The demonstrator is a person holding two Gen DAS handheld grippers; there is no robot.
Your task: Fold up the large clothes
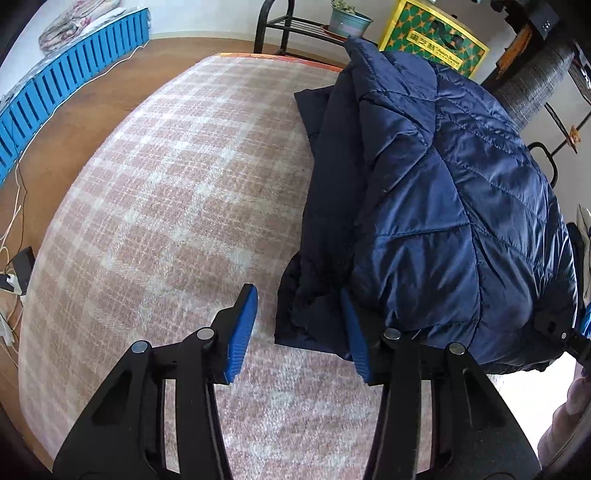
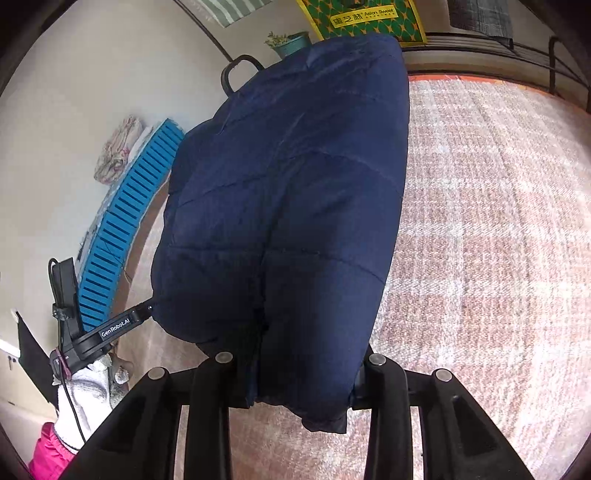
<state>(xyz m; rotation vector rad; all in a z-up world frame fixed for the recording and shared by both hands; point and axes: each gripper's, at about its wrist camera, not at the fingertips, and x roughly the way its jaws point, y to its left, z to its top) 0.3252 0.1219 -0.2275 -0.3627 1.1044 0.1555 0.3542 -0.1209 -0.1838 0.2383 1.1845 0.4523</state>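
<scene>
A navy quilted puffer jacket (image 1: 443, 206) lies folded into a thick bundle on the right part of a pink-and-white checked blanket (image 1: 177, 206). My left gripper (image 1: 298, 295) is open at the jacket's near left corner. Its right blue pad (image 1: 354, 332) touches the dark hem and its left pad (image 1: 242, 332) stands free over the blanket. In the right wrist view the jacket (image 2: 288, 206) bulges up between the arms of my right gripper (image 2: 299, 373), which is shut on its near edge. The fabric hides the right gripper's fingertips.
A blue slatted crate (image 1: 74, 92) stands on the wooden floor (image 1: 110, 92) to the left, with cables (image 1: 11, 229) beside it. Behind the blanket are a black metal rack (image 1: 280, 26), a potted plant (image 1: 347, 18) and a yellow-green box (image 1: 436, 40). A white-gloved hand (image 2: 85, 387) holds the left gripper's body.
</scene>
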